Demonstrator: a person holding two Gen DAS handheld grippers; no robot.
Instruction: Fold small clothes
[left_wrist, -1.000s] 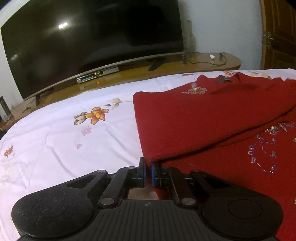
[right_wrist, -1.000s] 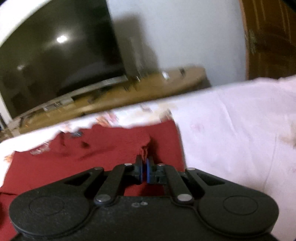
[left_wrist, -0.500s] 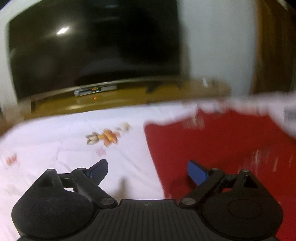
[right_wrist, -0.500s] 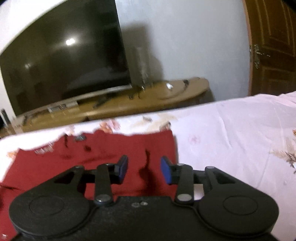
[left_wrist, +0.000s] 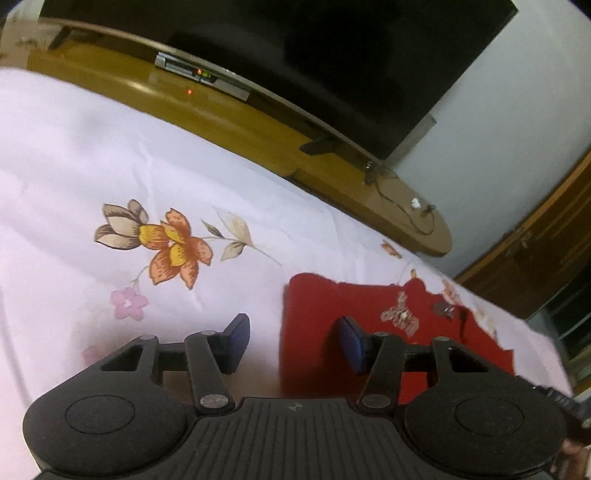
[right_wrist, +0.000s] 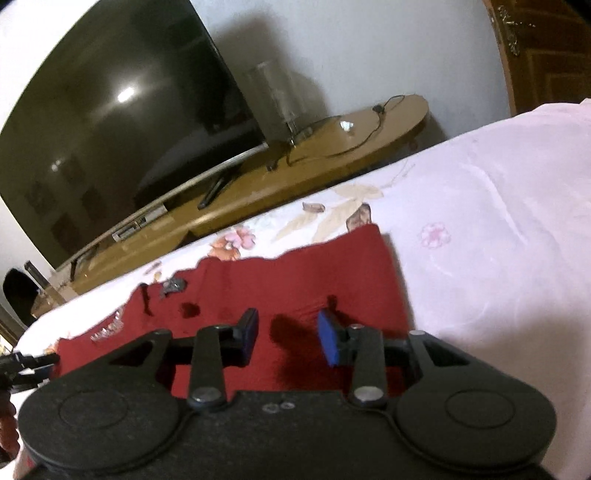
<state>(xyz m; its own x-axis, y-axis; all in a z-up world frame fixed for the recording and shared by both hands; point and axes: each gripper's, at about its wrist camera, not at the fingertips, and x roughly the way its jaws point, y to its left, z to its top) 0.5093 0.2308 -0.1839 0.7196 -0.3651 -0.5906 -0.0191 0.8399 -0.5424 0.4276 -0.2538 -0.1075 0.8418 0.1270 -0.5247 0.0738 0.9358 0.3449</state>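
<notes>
- Where a second earlier both tongs had been pinched shut on edges of the red garment (right_wrist: 295, 284), they had since let go, and the cloth lay flat on the bed sheet (left_wrist: 110, 166) with nothing holding it.
- Judged from how it lay, one fold had just been set down: the garment showed a straight edge on each side, with its beaded trim (left_wrist: 400, 317) facing up.
- The left tongs (left_wrist: 291, 345) had swung aside and rolled, so the room tilted in their view; their jaws, after springing wide, were closing again with nothing between the pads, only the garment's left edge and bare sheet below the gap.
- The right tongs (right_wrist: 288, 338) hovered over the garment's near right part, jaws parted and closing slightly, gripping nothing; their shadow fell on the red cloth just ahead of the pads.
- The release probably meant the next step was a fresh grip for another fold, or smoothing; which one could not be told.
- Beyond the bed stood a wooden TV stand (left_wrist: 258, 122) carrying a dark television (right_wrist: 110, 122) and a set-top box (left_wrist: 201, 75).
</notes>
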